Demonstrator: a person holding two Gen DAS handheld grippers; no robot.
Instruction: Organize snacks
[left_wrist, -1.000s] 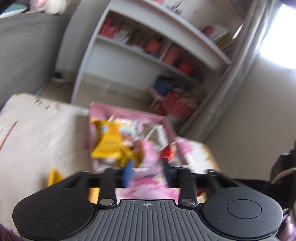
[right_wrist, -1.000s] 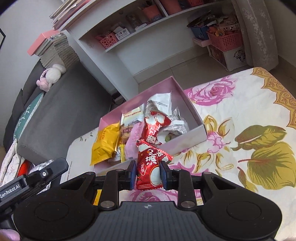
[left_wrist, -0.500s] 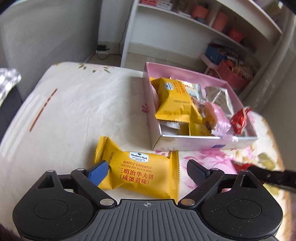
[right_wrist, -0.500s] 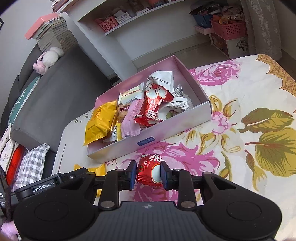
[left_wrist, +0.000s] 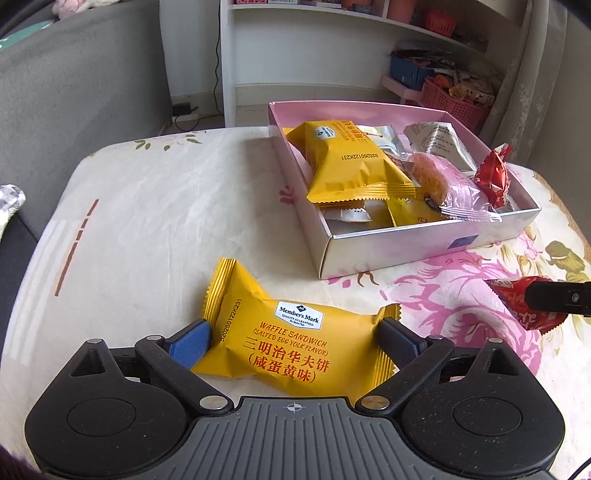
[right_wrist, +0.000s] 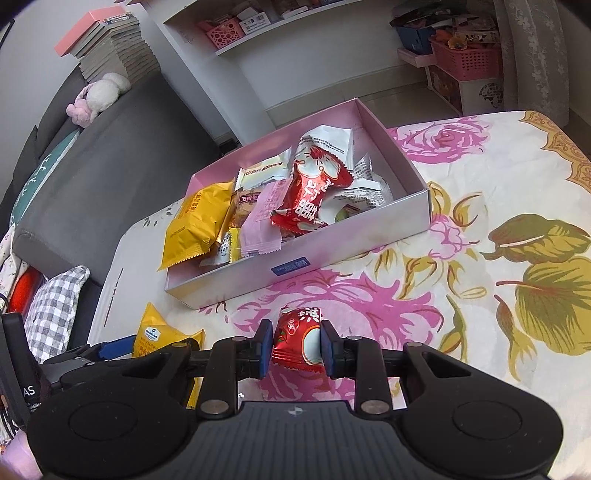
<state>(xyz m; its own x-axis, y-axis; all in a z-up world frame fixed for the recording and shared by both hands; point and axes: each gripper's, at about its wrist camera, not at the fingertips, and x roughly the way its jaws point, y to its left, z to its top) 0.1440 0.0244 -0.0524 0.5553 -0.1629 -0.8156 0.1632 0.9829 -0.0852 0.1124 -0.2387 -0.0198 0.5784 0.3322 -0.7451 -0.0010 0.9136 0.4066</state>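
1. you are holding the left gripper (left_wrist: 293, 341) spread wide around the yellow waffle sandwich pack (left_wrist: 291, 339); its jaws have just been opening, the pack is lying between them on the cloth, and the pads are beside its crimped ends but seem not to be pressing.
2. you are keeping the right gripper (right_wrist: 296, 347) pinching a small red snack packet (right_wrist: 295, 341), low over the pink rose print, just in front of the pink box (right_wrist: 373, 236).
3. in my judgement you are in the picking step: both snacks are lying outside the box, which is already holding several packs.
4. the next move is calling for closing the left jaws on the yellow pack, then carrying each snack over the near wall of the box.
5. the yellow pack is looking puffy, a pillow shape of smooth foil film, so it is probably giving under pressure; the red packet is shiny and crinkled.
6. the box is looking like thin glossy cardboard with low walls; the flowered tablecloth (right_wrist: 480, 192) is soft and a little wrinkled.
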